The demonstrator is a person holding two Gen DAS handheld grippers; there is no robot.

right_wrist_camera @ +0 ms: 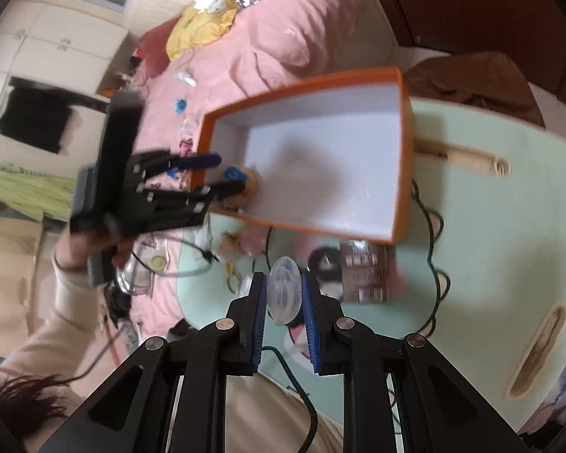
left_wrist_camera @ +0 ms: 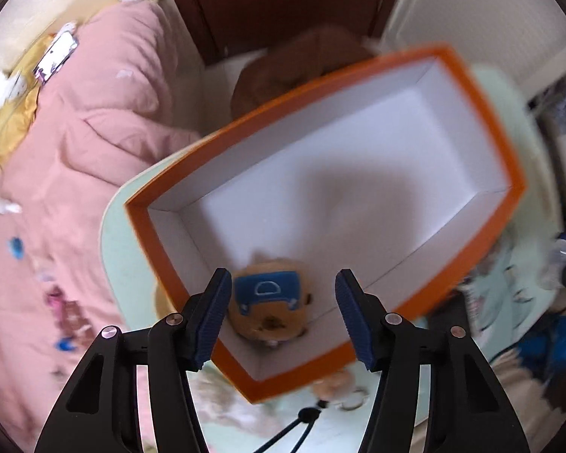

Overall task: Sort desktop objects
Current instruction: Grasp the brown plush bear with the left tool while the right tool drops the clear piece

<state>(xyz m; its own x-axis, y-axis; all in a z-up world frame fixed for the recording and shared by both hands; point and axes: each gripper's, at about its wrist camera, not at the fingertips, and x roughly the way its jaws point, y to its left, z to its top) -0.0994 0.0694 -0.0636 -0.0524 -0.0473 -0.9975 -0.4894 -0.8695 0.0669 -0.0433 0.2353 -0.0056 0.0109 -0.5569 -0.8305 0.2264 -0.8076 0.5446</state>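
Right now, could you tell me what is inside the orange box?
A small plush toy with a blue patch lies in the orange box, below the open left gripper. Elsewhere the white floor shows bare; the toy's underside is hidden.

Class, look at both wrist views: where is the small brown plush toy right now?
The plush toy lies inside the orange box, in its near corner, between the left gripper and its open fingers.

One orange box (left_wrist_camera: 502, 143), one plush bear (left_wrist_camera: 268, 309)
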